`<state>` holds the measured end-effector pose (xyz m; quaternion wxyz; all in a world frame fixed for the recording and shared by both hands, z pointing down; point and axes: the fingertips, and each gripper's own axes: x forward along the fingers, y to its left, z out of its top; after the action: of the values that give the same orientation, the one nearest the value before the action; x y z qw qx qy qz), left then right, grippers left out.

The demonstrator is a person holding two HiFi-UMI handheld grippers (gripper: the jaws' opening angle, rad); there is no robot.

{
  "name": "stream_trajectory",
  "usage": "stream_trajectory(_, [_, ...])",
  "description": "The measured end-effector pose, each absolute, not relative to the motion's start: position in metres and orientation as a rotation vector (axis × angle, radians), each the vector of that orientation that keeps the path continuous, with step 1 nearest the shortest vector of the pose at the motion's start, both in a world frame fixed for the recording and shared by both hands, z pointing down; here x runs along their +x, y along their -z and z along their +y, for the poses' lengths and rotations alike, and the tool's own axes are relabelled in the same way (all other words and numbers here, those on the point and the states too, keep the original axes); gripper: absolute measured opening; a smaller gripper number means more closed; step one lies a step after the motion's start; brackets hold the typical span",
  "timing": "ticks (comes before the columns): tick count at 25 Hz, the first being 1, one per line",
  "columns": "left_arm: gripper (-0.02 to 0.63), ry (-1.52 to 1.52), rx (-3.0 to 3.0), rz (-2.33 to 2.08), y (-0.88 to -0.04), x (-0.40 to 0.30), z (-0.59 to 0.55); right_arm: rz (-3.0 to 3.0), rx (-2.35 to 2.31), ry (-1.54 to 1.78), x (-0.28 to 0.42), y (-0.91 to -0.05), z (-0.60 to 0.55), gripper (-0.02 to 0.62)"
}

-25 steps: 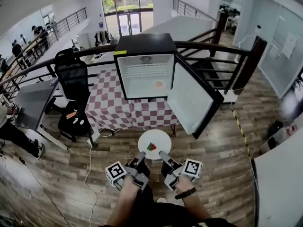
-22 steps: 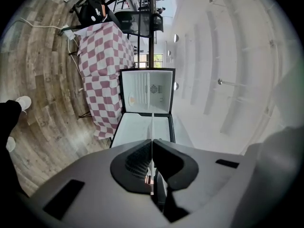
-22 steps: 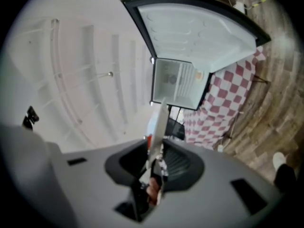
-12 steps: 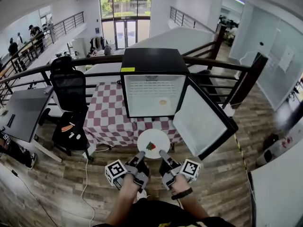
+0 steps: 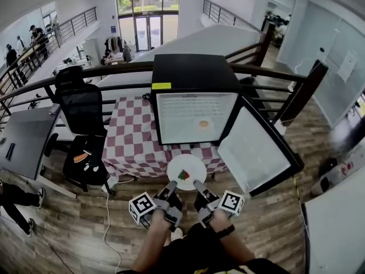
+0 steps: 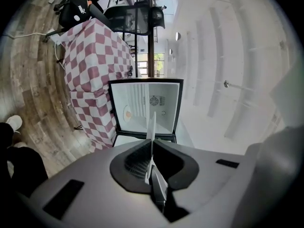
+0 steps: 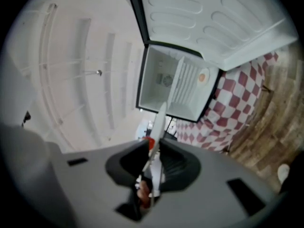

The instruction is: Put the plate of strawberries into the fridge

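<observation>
A white plate (image 5: pixel 186 171) with a red strawberry (image 5: pixel 183 175) on it hangs in the air just in front of the open fridge (image 5: pixel 197 119). My left gripper (image 5: pixel 169 188) is shut on the plate's near left rim, and my right gripper (image 5: pixel 198 186) is shut on its near right rim. In the left gripper view the plate (image 6: pixel 152 127) shows edge-on, pinched by the left gripper (image 6: pixel 151 160). The right gripper view shows the plate's rim (image 7: pixel 159 122) clamped in the right gripper (image 7: pixel 153 163), with the strawberry (image 7: pixel 150 143) beside it. The fridge door (image 5: pixel 259 150) stands swung out to the right.
The fridge stands on a table with a red-and-white checked cloth (image 5: pixel 134 141). A small orange thing (image 5: pixel 203 124) lies inside the fridge. A black office chair (image 5: pixel 84 113) and a grey desk (image 5: pixel 25 136) are at the left. A dark railing (image 5: pixel 274 73) runs behind, and a cable (image 5: pixel 107 210) trails on the wooden floor.
The fridge and its table have come closer and lower in the head view. Both grippers still hold the plate between them as before.
</observation>
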<state>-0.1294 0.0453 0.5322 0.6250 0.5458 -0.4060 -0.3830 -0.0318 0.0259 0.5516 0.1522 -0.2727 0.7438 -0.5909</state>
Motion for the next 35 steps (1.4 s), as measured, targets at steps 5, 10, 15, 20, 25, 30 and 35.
stream_trajectory(5, [0.026,0.865,1.230,-0.940,-0.550,-0.132,0.019,2.155,-0.843,1.731,-0.030,-0.564,-0.002,0.077])
stream_trajectory(10, [0.026,0.850,1.253,-0.985,-0.549,-0.130,-0.029,2.116,-0.814,1.768,-0.031,-0.562,-0.049,0.077])
stream_trajectory(15, [0.026,0.883,1.261,-1.076,-0.540,-0.134,-0.086,2.135,-0.860,1.721,-0.033,-0.551,-0.107,0.077])
stream_trajectory(20, [0.026,0.919,1.254,-1.094,-0.539,-0.132,-0.125,2.117,-0.776,1.721,-0.036,-0.545,-0.147,0.077])
stream_trajectory(25, [0.026,0.941,1.241,-1.108,-0.543,-0.128,-0.143,2.114,-0.691,1.734,-0.036,-0.548,-0.171,0.075])
stream_trajectory(30, [0.026,0.956,1.233,-1.120,-0.546,-0.131,-0.161,2.138,-0.733,1.763,-0.037,-0.552,-0.188,0.075])
stream_trajectory(35, [0.026,0.922,1.292,-1.133,-0.544,-0.134,-0.193,2.136,-0.751,1.725,-0.041,-0.550,-0.219,0.072])
